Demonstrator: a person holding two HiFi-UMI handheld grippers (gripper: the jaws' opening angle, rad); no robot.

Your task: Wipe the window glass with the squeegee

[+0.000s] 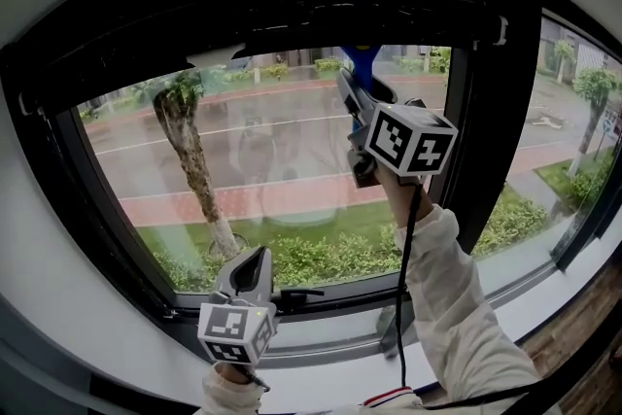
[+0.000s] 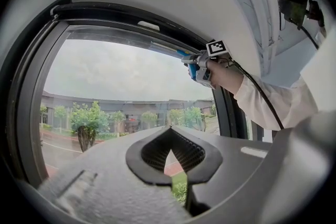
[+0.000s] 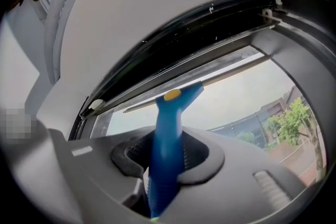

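Observation:
A blue squeegee (image 3: 167, 134) with a yellow dot stands upright between the jaws of my right gripper (image 3: 167, 160), which is shut on its handle. Its blade (image 3: 220, 77) lies along the top edge of the window glass (image 1: 282, 160). In the head view the right gripper (image 1: 362, 102) is raised high at the upper right of the pane, the squeegee (image 1: 362, 65) above it. My left gripper (image 1: 255, 269) hangs low by the bottom frame, shut with nothing held (image 2: 172, 157). It points up at the glass (image 2: 121, 76).
A thick black window frame (image 1: 491, 112) surrounds the pane, with a black handle (image 1: 296, 294) on the bottom rail. A pale sill (image 1: 330, 345) runs below. Another pane (image 1: 573, 141) continues to the right. Outside are a tree, a road and hedges.

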